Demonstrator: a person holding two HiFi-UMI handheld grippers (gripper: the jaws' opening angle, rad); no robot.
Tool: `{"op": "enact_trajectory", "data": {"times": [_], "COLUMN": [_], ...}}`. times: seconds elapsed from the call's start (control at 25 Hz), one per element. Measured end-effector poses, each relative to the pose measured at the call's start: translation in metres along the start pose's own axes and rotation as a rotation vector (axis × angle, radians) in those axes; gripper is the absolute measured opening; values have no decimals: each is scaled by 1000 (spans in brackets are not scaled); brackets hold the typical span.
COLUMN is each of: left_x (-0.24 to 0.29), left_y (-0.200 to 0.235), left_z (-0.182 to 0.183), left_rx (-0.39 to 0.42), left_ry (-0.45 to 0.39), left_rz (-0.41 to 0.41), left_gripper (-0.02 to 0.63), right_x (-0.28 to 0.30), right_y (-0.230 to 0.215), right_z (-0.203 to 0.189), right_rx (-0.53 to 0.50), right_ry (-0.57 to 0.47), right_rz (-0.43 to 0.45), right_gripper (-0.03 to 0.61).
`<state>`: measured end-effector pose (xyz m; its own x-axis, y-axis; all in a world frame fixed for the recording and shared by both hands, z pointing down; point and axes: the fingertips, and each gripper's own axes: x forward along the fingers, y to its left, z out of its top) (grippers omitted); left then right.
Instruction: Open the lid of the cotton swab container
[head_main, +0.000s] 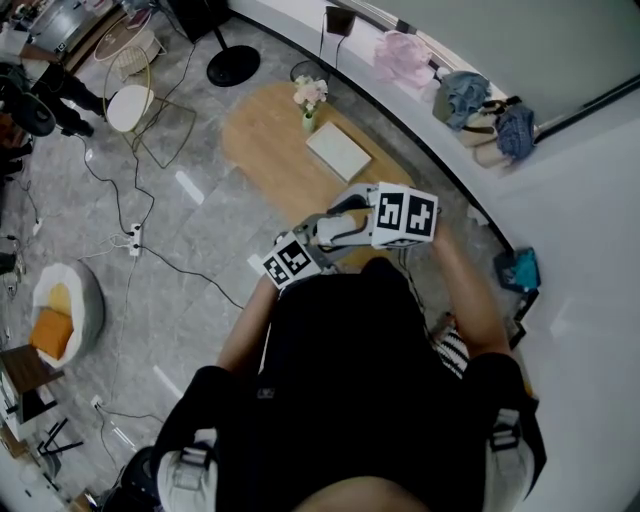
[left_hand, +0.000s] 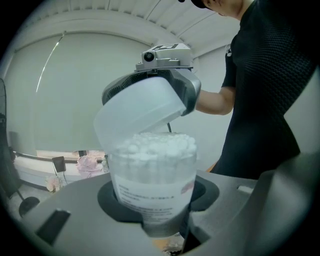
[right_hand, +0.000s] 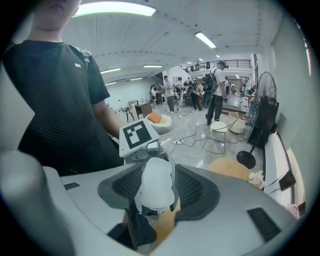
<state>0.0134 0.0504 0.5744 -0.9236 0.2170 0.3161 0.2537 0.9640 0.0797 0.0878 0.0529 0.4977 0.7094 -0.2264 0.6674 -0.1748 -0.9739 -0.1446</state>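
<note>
A clear cotton swab container (left_hand: 155, 185), packed with white swabs, stands upright between the jaws of my left gripper (left_hand: 165, 234), which is shut on its lower body. Its frosted lid (left_hand: 140, 112) is tilted up and back off the rim, still attached at one side. My right gripper (left_hand: 170, 75) reaches in from above with its jaws around the lid. In the right gripper view the lid (right_hand: 157, 180) sits between the pads of the right gripper (right_hand: 159, 200), touching both. In the head view both grippers (head_main: 290, 262) (head_main: 405, 215) meet before the person's chest and hide the container.
An oval wooden table (head_main: 262, 150) lies ahead with a white book (head_main: 338, 150) and a small flower vase (head_main: 309, 100). Cables, a wire chair (head_main: 130, 105) and a fan base (head_main: 232, 65) are on the grey floor. People stand far off in the right gripper view.
</note>
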Motion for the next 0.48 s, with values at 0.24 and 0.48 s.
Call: {"op": "enact_trajectory", "data": {"times": [0.24, 0.48], "left_x": [-5, -16], "left_y": [0, 3], "left_z": [-1, -2], "left_rx": [-6, -28], "left_ry": [-6, -20], "left_rz": [10, 22], "left_gripper": [195, 195], "right_x": [2, 1], "right_y": [0, -4], "right_z": [2, 13], "right_rx": [7, 28], "right_ry": [-19, -77], "right_rz": [-9, -47], "right_gripper": [202, 206]}}
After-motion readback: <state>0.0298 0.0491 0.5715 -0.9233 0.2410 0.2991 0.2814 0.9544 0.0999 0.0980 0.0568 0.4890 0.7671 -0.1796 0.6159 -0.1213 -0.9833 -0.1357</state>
